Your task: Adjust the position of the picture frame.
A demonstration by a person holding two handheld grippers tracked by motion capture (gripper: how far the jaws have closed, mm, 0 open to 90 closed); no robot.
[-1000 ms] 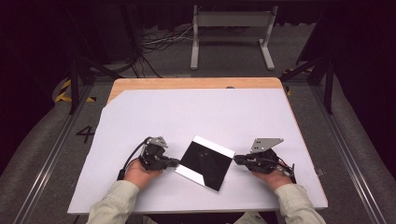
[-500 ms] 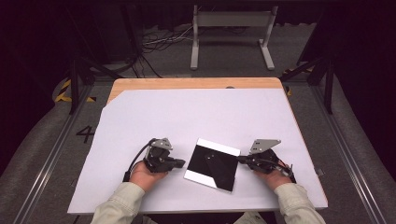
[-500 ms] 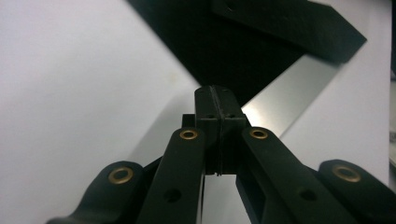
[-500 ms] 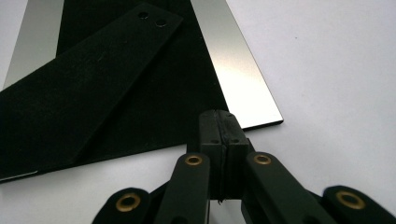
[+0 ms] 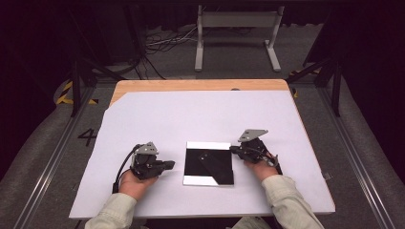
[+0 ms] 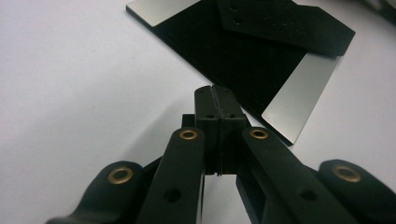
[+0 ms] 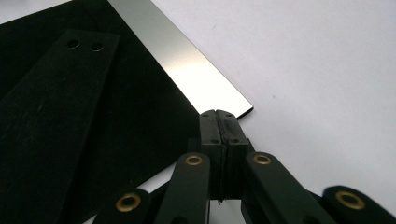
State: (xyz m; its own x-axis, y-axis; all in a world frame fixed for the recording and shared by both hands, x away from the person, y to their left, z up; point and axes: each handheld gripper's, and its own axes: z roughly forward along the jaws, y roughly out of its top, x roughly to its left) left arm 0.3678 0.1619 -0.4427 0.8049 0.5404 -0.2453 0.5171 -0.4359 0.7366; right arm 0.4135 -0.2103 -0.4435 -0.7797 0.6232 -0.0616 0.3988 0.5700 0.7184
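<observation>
- Plate (image 5: 209, 163), a flat black square with a pale shiny strip along its far edge and another along part of its near edge, is seen lying on the white sheet (image 5: 200, 114) that covers the table, close to the person's side and between the two grippers.
- A narrow black bar (image 6: 285, 23) with two small holes at one end is laid slantwise across the plate's dark face; in the right gripper view the bar (image 7: 46, 107) is seen flat on the surface.
- The left gripper (image 5: 167, 164) is held just beside the plate's left edge, its jaws pressed together on nothing; a narrow gap of bare sheet is left between tip and edge.
- In the left gripper view, the clenched left gripper (image 6: 215, 100) is pointed at the corner where a shiny strip ends.
- The right gripper (image 5: 234, 149) is held at the plate's far right corner, its jaws likewise clenched and empty.
- In the right gripper view its tip (image 7: 219, 122) is seen at the end of the shiny strip; contact cannot be told.
- Wide open sheet is left beyond the plate's far edge and to either side of the hands.
</observation>
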